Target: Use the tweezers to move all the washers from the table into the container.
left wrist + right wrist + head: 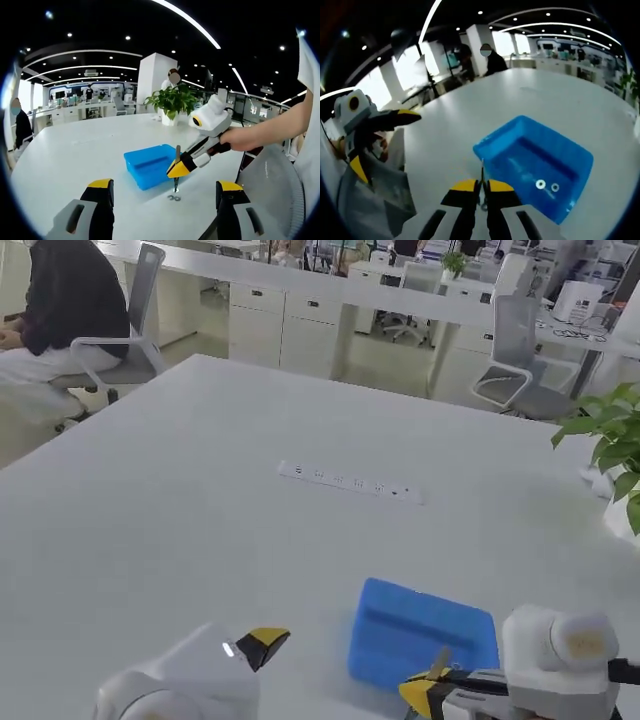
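Right tool (482, 190) clamps tweezers (482, 172); blue container (502, 137) holds two washers (540, 184).

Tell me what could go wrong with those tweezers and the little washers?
The tweezers, held in the right gripper, point down at small washers lying flat on the table; they might slip and flick one away. A lifted washer could also drop before clearing the wall of the blue container beside them.
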